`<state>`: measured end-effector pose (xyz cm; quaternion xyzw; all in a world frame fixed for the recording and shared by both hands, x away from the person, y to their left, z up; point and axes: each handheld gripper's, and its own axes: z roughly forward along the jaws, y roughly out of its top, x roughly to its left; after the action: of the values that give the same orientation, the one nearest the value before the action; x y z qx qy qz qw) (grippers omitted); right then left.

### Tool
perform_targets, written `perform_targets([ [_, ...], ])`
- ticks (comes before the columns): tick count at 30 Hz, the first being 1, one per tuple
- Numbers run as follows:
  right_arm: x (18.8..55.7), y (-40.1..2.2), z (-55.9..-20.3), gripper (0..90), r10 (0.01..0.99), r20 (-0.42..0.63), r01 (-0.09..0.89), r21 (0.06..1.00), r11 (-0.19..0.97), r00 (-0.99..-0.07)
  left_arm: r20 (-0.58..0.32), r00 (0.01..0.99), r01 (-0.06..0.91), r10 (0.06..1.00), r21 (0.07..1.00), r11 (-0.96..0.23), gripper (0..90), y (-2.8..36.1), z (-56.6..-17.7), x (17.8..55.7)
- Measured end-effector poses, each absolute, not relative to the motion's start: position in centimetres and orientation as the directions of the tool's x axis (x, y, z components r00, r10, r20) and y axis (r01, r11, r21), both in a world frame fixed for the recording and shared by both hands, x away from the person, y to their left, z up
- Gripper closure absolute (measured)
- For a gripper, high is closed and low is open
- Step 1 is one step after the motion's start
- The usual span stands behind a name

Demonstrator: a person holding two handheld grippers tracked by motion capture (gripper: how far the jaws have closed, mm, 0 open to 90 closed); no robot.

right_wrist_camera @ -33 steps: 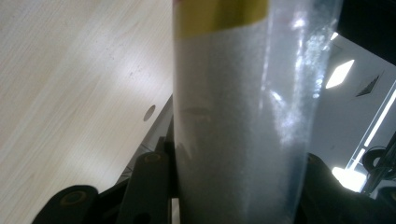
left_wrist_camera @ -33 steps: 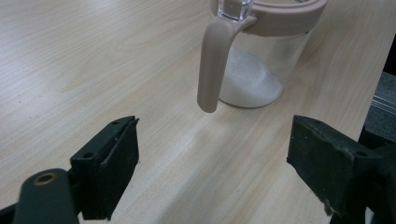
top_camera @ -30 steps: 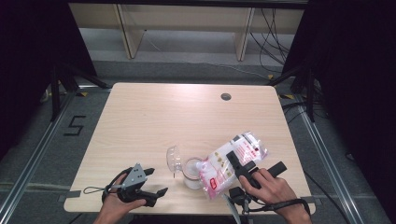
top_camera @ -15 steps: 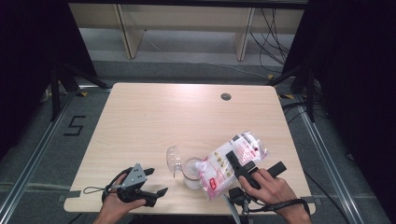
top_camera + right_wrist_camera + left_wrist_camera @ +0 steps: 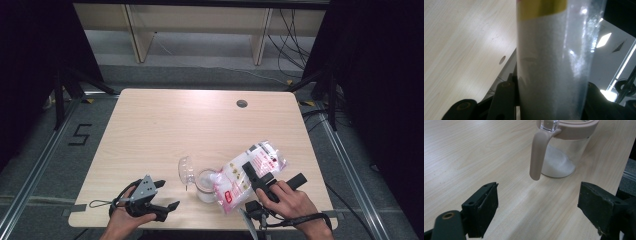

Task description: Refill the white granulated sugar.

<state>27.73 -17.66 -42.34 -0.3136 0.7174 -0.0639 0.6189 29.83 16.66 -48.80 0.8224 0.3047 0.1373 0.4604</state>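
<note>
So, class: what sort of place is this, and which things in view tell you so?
Probably a lab recording bay, not a kitchen: black curtains flank a lone wooden table, cables trail over the floor behind, and a floor mark reads "5".

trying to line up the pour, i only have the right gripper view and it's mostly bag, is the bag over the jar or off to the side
Observer: In the high view the bag is tilted, its lower end over the mouth of the jar.
Operator: is there anything in the jar yet
Observer: Yes, the left gripper view shows a sloped heap of white powder on its bottom.
Operator: lid in the way
Observer: No, the clear lid stands flipped open on the jar's left side.
Operator: what's the left gripper doing
Observer: The left gripper is open, nothing between its jaws, just short of the jar's handle.
</note>
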Motion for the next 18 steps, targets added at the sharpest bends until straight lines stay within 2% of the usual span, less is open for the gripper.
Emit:
perform_targets([
  [11,27.73,-17.65,-42.31,66.7,-0.524,-0.851,-0.378,-0.472,0.797,-0.043,-0.054,0.774,0.377,0.63,0.839,-0.392,16.1,16.65,-48.8,29.8],
  [13,27.73,-17.71,-42.32,66.9,-0.517,-0.855,-0.378,-0.465,0.8,-0.044,-0.027,0.789,0.349,0.614,0.841,-0.413,16.1,16.77,-48.78,30.0],
  [18,27.75,-17.79,-42.25,67.2,-0.515,-0.855,-0.378,-0.461,0.803,-0.051,-0.051,0.775,0.375,0.63,0.84,-0.393,16.1,16.7,-48.82,29.83],
])
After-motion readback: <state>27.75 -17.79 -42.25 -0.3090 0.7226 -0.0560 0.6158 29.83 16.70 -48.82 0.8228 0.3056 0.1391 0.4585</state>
